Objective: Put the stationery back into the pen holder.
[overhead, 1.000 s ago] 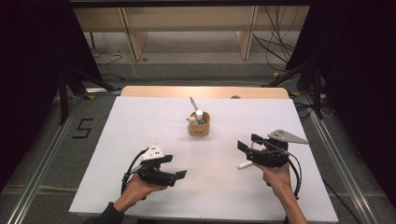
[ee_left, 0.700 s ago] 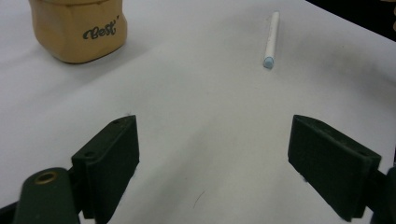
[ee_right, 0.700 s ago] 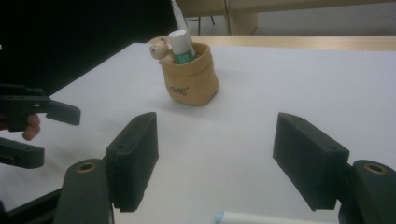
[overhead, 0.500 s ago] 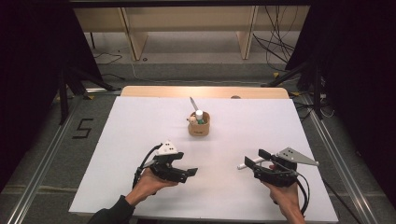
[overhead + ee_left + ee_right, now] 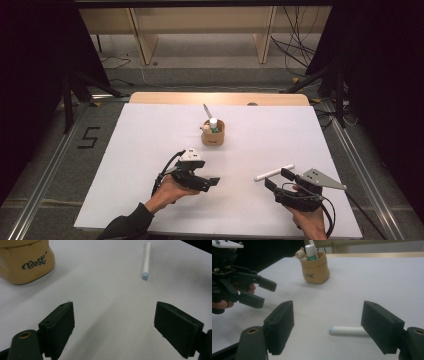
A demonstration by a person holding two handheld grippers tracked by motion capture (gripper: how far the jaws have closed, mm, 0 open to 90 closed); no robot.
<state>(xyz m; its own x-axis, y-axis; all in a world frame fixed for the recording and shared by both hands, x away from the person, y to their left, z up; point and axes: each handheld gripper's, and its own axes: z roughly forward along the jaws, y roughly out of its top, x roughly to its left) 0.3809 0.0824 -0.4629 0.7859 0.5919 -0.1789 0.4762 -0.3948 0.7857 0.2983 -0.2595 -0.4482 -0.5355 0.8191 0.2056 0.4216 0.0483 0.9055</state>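
Note:
A white stick with a pale blue end (image 5: 274, 172) lies on the white table (image 5: 145, 150) at the near right. My right gripper (image 5: 277, 178) sits just behind it. Its jaws have just been opening and stand wide. In the right gripper view the stick (image 5: 345, 330) lies flat between them, untouched, one end hidden behind the right jaw. My left gripper (image 5: 212, 182) hovers open and empty near the table's middle front. Its own view shows the gap between its jaws (image 5: 115, 325) with bare table there. A tan pouch (image 5: 213, 136) stands mid-table with a small bear, a tube and a pen inside.
The pouch (image 5: 27, 262) stands ahead and to the left of the left gripper's jaws, and the stick (image 5: 146, 260) lies ahead to their right. In the right gripper view the other gripper (image 5: 244, 290) is at left and the pouch (image 5: 315, 268) is farther back. Dark floor, rails and cables ring the table.
My right hand drew back toward the near edge and its jaws widened; the stick stays on the table in front. My left hand shifted right, toward the table's middle.

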